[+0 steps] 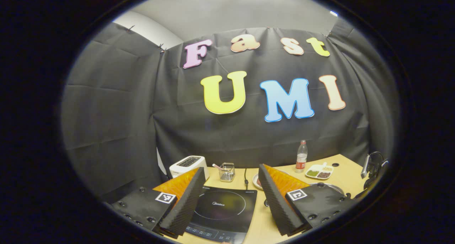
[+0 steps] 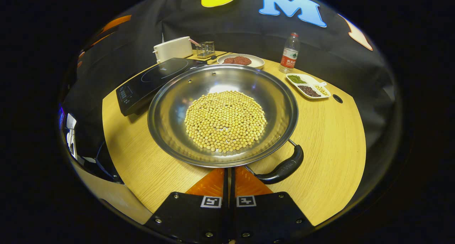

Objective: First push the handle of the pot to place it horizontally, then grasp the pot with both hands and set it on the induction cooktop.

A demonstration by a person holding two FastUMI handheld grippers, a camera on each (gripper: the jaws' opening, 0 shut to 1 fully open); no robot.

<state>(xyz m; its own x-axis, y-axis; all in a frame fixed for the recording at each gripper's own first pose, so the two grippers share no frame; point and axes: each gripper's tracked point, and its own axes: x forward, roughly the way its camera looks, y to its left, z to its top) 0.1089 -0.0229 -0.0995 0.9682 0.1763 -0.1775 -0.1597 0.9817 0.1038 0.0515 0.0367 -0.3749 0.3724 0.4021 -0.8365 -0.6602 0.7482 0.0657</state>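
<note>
Black cloth is walling in a rounded wooden tabletop (image 2: 327,137), on which the pot (image 2: 223,114), a wide steel pan holding a bed of soybeans (image 2: 225,120), is sitting near the front edge. The induction cooktop (image 2: 151,79) is lying just beside it on its far left, well short of being loaded.

The right gripper (image 2: 229,173) is being held low at the pot's near rim, its jaws closed together on nothing, tips close to where the handle (image 2: 284,166) is joining the rim. The left gripper (image 1: 231,198) is being held above the cooktop with its jaws spread wide and empty.

The handle is being seen at the pot's near-right, its long axis running diagonally from lower left to upper right rather than across the view. Judging by this, the push step is not yet done. For a clean push, the closed tips are best laid against the handle's side, and pressed sideways slowly, so that the pot is turned in place and the beans are not being shaken out.
</note>
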